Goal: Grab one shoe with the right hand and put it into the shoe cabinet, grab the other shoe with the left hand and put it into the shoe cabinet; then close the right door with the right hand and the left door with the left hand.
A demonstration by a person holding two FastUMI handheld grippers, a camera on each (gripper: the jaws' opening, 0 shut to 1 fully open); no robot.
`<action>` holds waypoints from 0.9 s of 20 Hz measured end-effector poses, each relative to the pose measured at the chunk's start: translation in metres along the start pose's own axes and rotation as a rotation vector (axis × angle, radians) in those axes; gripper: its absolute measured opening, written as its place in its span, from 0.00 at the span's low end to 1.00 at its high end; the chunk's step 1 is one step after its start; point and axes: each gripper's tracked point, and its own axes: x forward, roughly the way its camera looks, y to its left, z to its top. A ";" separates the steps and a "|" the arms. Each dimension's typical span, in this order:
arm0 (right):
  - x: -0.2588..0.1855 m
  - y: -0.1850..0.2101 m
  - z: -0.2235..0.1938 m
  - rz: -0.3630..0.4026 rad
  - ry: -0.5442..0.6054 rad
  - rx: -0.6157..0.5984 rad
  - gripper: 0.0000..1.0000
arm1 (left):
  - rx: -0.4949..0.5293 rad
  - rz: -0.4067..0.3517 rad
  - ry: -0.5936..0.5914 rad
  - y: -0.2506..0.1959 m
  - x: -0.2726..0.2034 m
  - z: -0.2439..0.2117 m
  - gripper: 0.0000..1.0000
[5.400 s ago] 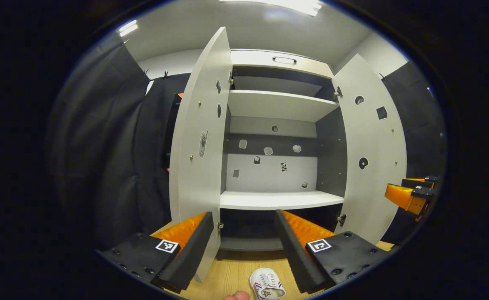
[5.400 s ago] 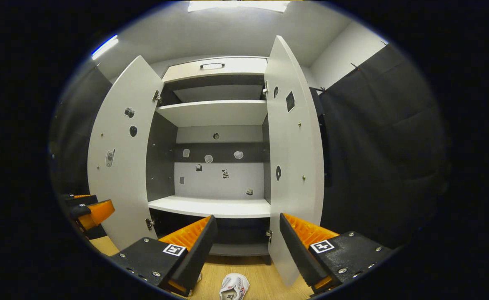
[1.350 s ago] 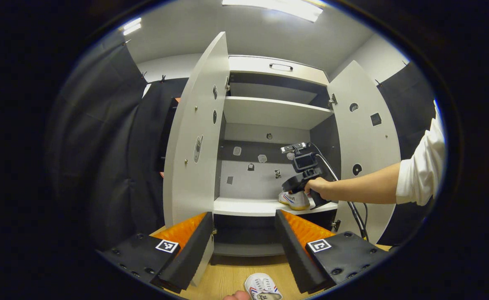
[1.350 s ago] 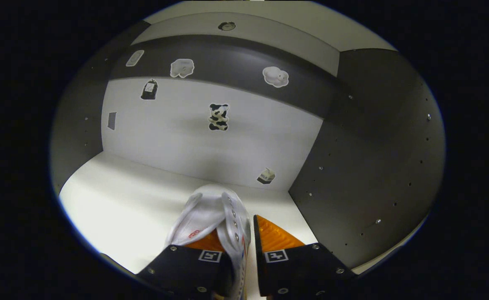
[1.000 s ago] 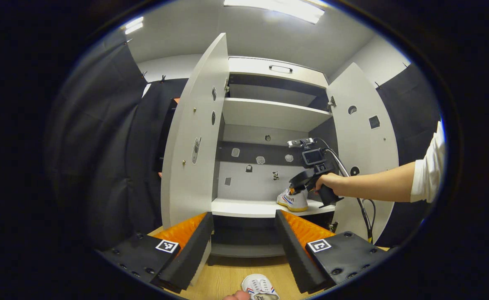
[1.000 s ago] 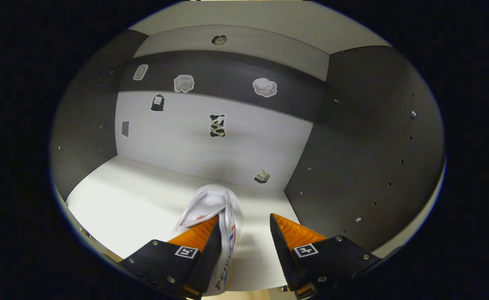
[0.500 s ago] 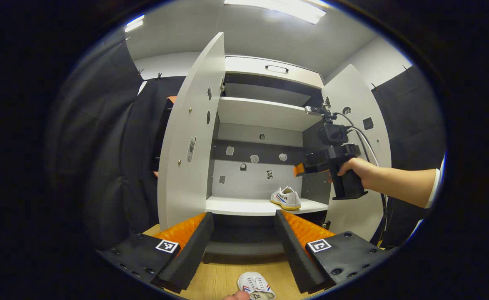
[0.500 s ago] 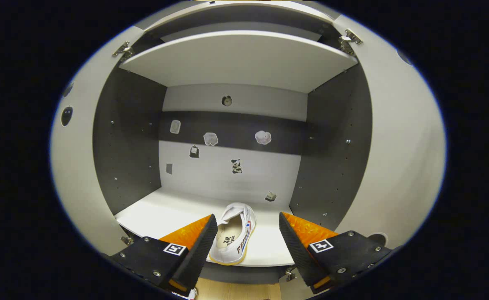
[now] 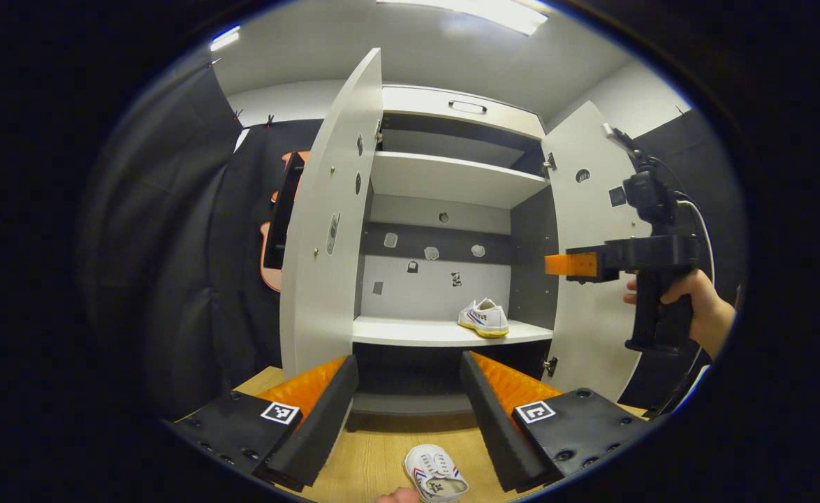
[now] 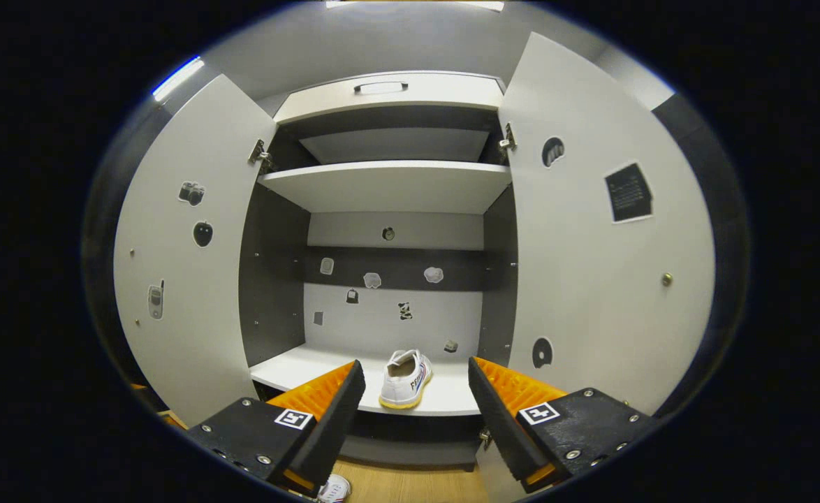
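Right gripper view: right claw (image 10: 413, 412) gapes wide and empty; ahead, a white canvas shoe (image 10: 405, 379) rests on the smooth shelf (image 10: 291, 367). Left claw (image 9: 410, 409) is wide too, over another shoe (image 9: 435, 475), seemingly laced.

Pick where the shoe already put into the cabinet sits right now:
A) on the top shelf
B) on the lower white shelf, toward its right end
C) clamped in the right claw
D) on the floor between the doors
B: the shoe stands on the lower white shelf near the right inner wall, while the right claw is open and pulled back, empty.
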 end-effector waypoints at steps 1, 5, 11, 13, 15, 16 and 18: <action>-0.014 -0.001 -0.009 -0.010 -0.014 0.004 0.92 | -0.001 0.002 0.026 0.002 -0.001 -0.010 0.96; -0.062 0.000 -0.041 -0.023 -0.014 0.025 0.92 | -0.012 0.001 0.122 0.005 0.001 -0.045 0.96; -0.101 -0.018 -0.067 -0.055 0.005 0.016 0.92 | -0.073 -0.142 0.514 -0.016 0.002 -0.192 0.97; -0.110 -0.022 -0.073 -0.062 0.025 0.043 0.92 | -0.061 -0.120 0.639 -0.012 -0.004 -0.235 0.98; -0.110 -0.027 -0.080 -0.066 0.046 0.061 0.92 | -0.052 -0.130 0.761 -0.014 -0.020 -0.268 0.98; -0.111 -0.031 -0.082 -0.070 0.053 0.057 0.92 | -0.051 -0.133 0.816 -0.012 -0.023 -0.281 0.98; -0.124 -0.040 -0.079 -0.078 0.061 0.036 0.92 | -0.042 -0.094 0.900 -0.005 -0.030 -0.302 0.98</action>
